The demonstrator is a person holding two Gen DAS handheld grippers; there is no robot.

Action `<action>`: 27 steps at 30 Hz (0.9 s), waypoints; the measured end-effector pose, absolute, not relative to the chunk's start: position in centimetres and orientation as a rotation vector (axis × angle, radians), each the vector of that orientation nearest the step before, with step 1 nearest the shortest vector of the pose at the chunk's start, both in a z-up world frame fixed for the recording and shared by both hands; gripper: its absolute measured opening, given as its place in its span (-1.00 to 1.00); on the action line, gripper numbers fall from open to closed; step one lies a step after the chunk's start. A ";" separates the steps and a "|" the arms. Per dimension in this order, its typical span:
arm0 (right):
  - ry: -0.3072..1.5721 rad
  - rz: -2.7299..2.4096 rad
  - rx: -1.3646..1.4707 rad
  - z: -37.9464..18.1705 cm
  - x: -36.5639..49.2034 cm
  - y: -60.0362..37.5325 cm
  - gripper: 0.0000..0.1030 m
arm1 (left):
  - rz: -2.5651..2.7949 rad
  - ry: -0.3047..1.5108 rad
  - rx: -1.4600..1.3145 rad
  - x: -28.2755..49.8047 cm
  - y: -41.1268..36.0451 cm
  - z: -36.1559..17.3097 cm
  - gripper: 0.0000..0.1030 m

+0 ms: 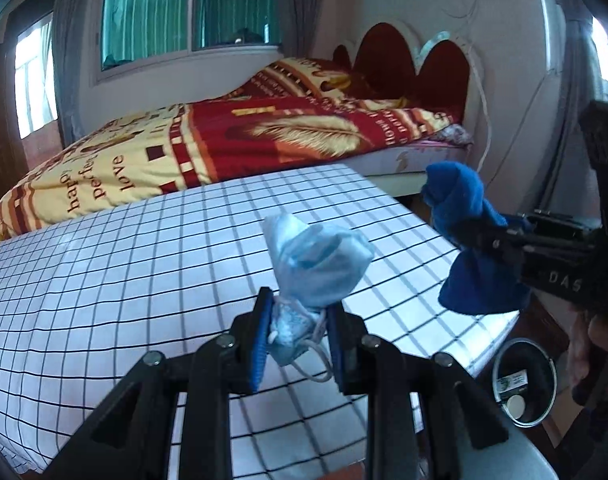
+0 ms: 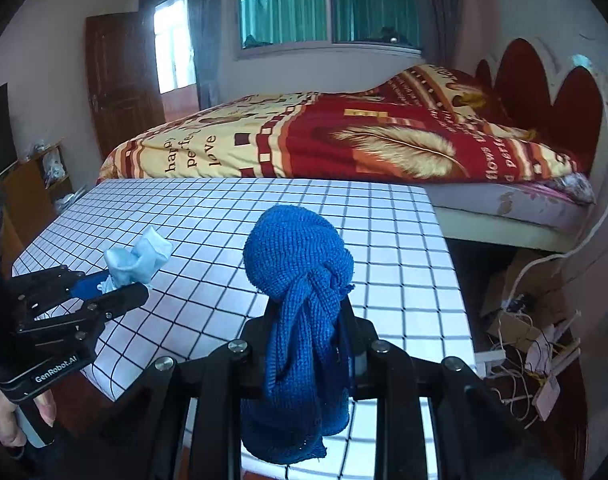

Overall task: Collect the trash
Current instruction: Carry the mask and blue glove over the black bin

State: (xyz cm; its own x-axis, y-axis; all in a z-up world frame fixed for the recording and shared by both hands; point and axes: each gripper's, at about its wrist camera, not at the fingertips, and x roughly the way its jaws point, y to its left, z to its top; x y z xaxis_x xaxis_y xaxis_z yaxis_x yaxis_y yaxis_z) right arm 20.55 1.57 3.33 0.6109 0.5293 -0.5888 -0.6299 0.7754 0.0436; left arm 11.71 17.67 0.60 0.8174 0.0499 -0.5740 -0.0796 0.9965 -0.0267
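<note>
worktop point(image 2: 404, 280) under a checked cloth fills the foreground, its far edge running just beside the bed point(image 2: 344, 140) and its right edge dropping to open floor. cables point(image 2: 520, 344) and cardboard lie tangled on that floor near the bed's head. in the left wrist view a round bin point(image 1: 525, 380) sits on the floor just past the worktop's right corner, with a small label-like scrap and a pale round piece inside. left gripper point(image 1: 300, 336) is pinching a crumpled light-blue face mask point(image 1: 318, 262), held above the cloth with its ear loop dangling. right gripper point(image 2: 308, 344) is pressed on a knotted blue knit cloth point(image 2: 298, 256), which stands up between its fingers and hangs down below them, near the worktop's right side. both grippers point toward the bed.
</note>
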 end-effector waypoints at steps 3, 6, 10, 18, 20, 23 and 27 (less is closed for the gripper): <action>0.616 0.644 -0.159 3.3 19.7 -0.6 -0.48 | 0.041 0.596 -0.036 11.4 16.0 1.0 -0.47; 0.607 0.616 -0.169 3.4 18.8 -2.1 -0.48 | 0.019 0.593 -0.024 11.1 14.6 0.9 -0.47; 0.597 0.585 -0.173 3.5 17.7 -4.0 -0.48 | -0.018 0.600 -0.010 11.2 12.7 0.5 -0.47; 0.591 0.522 -0.122 3.5 16.3 -9.1 -0.48 | -0.090 0.600 0.010 11.2 8.9 0.6 -0.47; 0.590 0.506 -0.107 3.5 16.0 -10.3 -0.48 | -0.111 0.601 0.019 11.2 7.8 0.5 -0.47; 0.592 0.479 -0.090 3.5 15.7 -12.2 -0.48 | -0.143 0.604 0.026 11.5 6.2 0.4 -0.47; 0.598 0.438 -0.071 3.3 15.3 -14.8 -0.48 | -0.188 0.609 0.036 11.9 4.1 0.3 -0.47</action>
State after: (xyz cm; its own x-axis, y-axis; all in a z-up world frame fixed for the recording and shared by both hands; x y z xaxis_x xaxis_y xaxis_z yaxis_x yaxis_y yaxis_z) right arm 15.28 -14.77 3.27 0.7381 0.3782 -0.5587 -0.4185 0.9062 0.0605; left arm 11.87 4.10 0.29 0.8040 -0.1646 -0.5714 0.1859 0.9823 -0.0213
